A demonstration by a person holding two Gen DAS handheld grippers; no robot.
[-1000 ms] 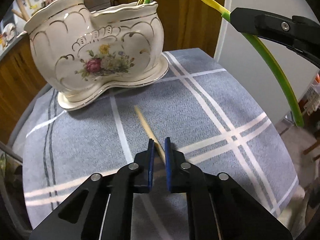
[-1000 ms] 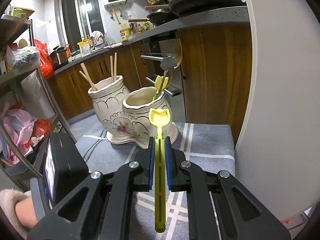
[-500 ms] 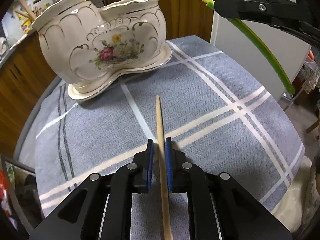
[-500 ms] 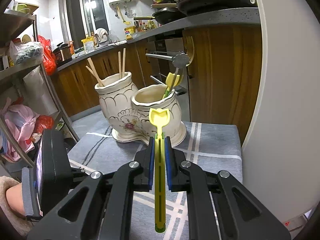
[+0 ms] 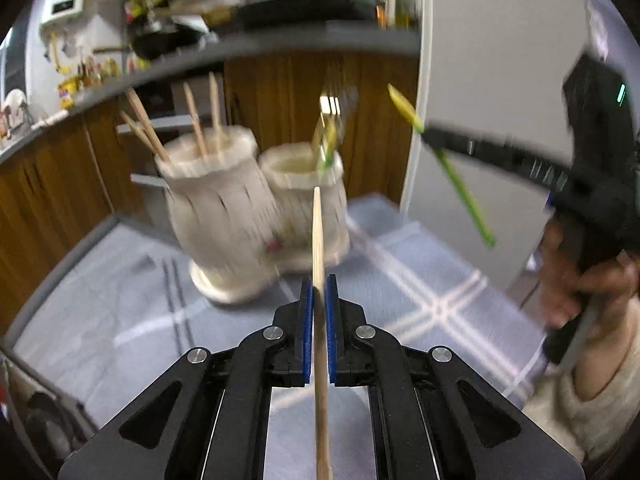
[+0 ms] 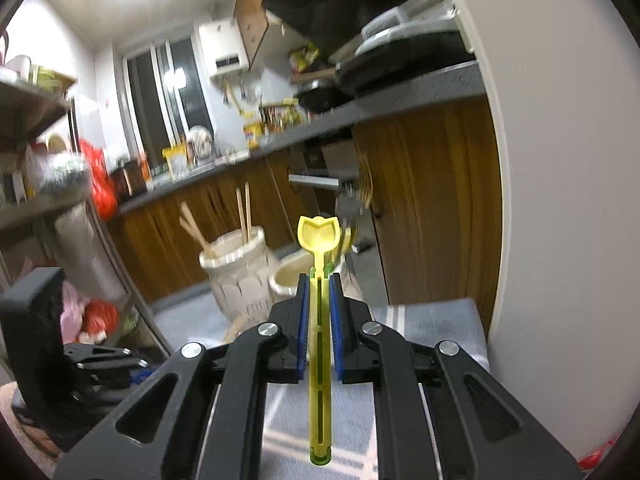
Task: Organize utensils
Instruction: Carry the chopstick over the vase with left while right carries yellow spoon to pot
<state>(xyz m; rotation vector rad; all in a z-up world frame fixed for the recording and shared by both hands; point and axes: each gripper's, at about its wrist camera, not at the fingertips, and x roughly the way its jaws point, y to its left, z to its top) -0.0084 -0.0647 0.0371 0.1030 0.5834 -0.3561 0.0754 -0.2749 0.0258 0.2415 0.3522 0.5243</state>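
Utensils mostly stand in the ceramic holder point(image 5: 256, 216) already; my left tongs point(image 5: 319, 292) pinch a chopstick point(image 5: 318, 240), my right tongs point(image 6: 319, 292) a yellow spoon point(image 6: 319, 240), both unplaced.

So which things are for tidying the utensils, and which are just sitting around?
For the job:
left gripper holding the wooden chopstick
right gripper holding the yellow-green plastic spoon
cream two-pocket ceramic holder

Just around:
grey checked tablecloth
red plastic bag
dark pans on the counter
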